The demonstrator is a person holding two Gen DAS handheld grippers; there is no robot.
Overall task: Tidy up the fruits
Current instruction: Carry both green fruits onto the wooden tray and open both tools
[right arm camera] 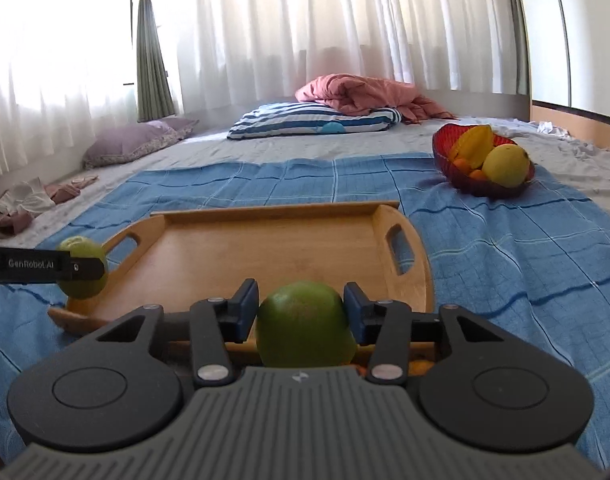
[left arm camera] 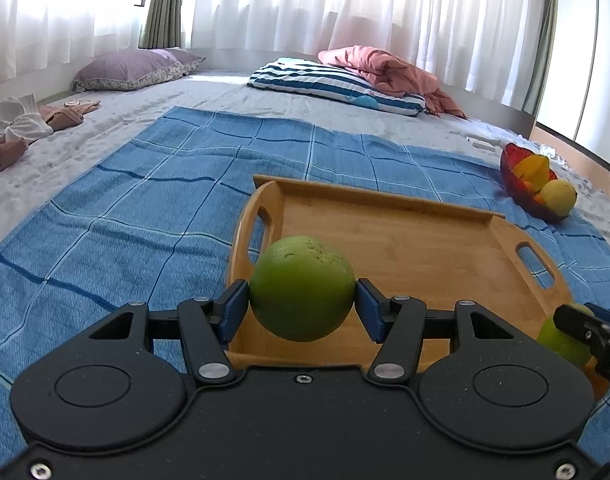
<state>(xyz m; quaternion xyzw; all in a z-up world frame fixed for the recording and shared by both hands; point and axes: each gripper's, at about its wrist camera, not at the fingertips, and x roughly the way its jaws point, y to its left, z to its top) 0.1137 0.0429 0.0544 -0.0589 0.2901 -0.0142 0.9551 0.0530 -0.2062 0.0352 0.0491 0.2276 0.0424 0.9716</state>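
Left gripper (left arm camera: 302, 299) has its jaws clamped on a round green fruit (left arm camera: 302, 288), blue pads biting at the widest part on both sides, fruit hanging just over the near left end of the wooden tray (left arm camera: 405, 236). Right gripper (right arm camera: 301, 312) is doing much the same: jaws closed up against a second green fruit (right arm camera: 303, 324), at the tray's near right edge; I can't tell if it's lifted or resting.

Handling-wise, these look firm and smooth-skinned, probably a bit hefty for their size, so I'd guess they can roll or squirt out if pinched off-centre. Gripping across the middle seems right. No need to squeeze hard, bruising is the risk.

Both grippers point forward and tilt downward toward the tray, side by side. The tray sits on a blue checked cloth (left arm camera: 145, 200) on the bed, and further right a red bowl (right arm camera: 445, 152) holds yellow and orange fruit.
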